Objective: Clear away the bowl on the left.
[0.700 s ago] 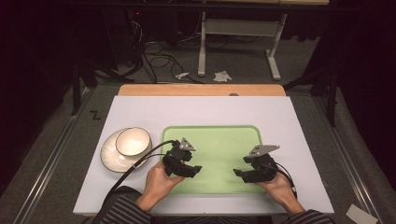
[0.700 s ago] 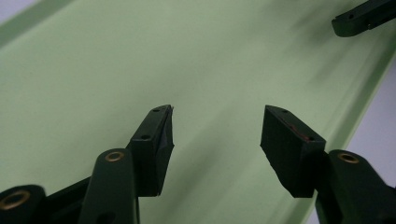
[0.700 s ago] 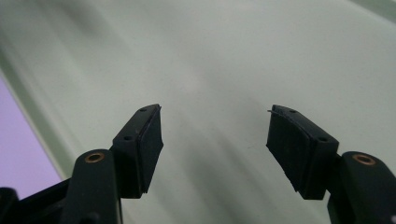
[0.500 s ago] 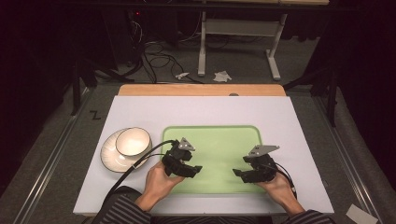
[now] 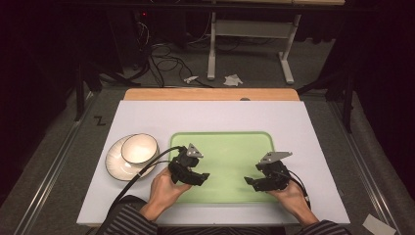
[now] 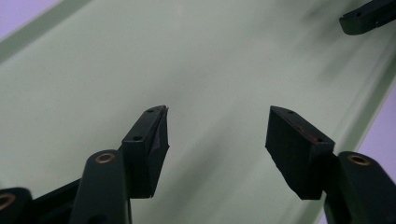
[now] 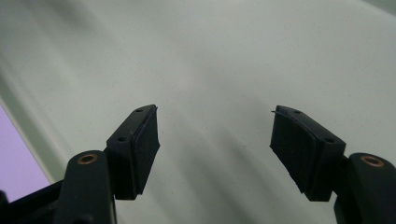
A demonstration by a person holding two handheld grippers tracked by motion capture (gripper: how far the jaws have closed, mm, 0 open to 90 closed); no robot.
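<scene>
One pale green rectangular plastic tray [image 5: 222,147] with rounded corners is seen lying on the white bench [image 5: 215,115], and it is taken here as the landmark. Two black two-jaw grippers are counted, each held in one hand of the person, and both are seen over the near half of the tray. The left gripper [image 5: 201,177] is held over the tray's near left part, just inside its left rim, with its jaws pointed across the tray towards the right side. The right gripper [image 5: 249,182] is held over the tray's near right part, with its jaws pointed back towards the left side, so that the two grippers face each other with bare tray floor between them. In the left gripper view, the left gripper [image 6: 217,133] is shown with its jaws spread wide and nothing between them, the green floor lying just beneath; one jaw tip of the other gripper is seen at the upper right corner. In the right gripper view, the right gripper [image 7: 215,130] is likewise shown with its jaws wide apart and nothing gripped, above the same green floor. Whether either gripper touches the tray cannot be told. To the left of the tray, one cream round ceramic bowl [image 5: 139,148] is seen resting on one white round ribbed plate [image 5: 116,166], near the tray's left rim but apart from it.
</scene>
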